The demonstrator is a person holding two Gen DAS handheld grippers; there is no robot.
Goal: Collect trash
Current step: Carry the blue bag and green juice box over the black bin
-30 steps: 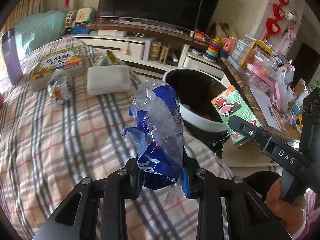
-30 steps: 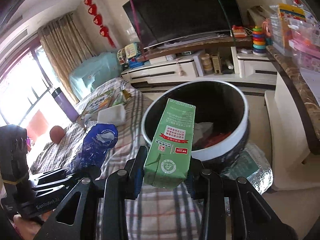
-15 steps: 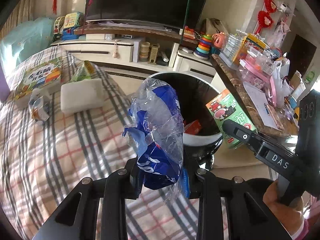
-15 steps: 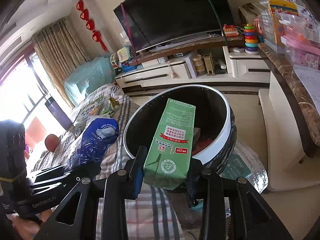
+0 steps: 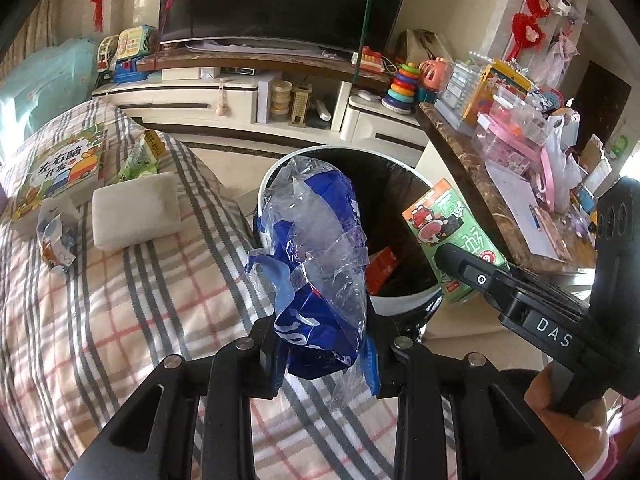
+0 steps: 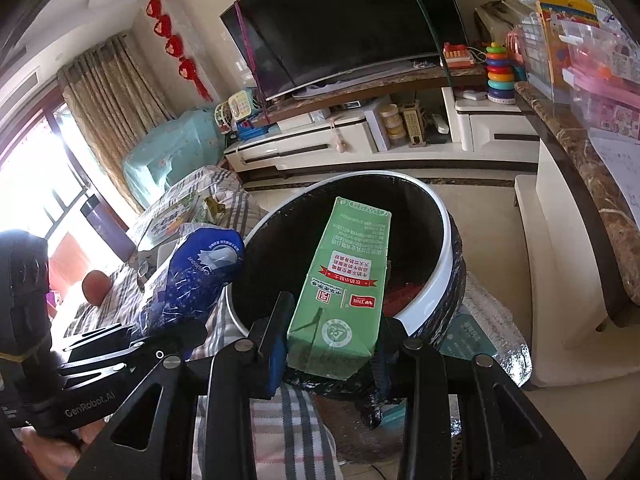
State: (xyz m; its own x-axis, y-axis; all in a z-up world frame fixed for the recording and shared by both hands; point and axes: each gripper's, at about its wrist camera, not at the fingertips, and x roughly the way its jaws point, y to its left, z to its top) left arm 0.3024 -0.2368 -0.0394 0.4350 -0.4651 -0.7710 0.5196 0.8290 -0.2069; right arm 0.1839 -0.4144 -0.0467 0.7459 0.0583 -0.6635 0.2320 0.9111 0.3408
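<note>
My left claw (image 5: 325,354) was clamped on a crumpled blue plastic bag (image 5: 320,264), held upright over the edge of the plaid-covered bed (image 5: 120,300), just short of the bin (image 5: 400,304). My right claw (image 6: 328,350) gripped a green carton (image 6: 344,284) by its base, tilted toward the bin's white rim (image 6: 436,280), red scraps inside. On the bed behind lay a white pad (image 5: 136,210), a wrapper (image 5: 56,236) and a picture book (image 5: 60,168).

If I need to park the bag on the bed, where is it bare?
Free: the plaid blanket between the white pad and the left gripper. Crowded: around the picture book, green wrapper and crumpled carton beyond the pad.
</note>
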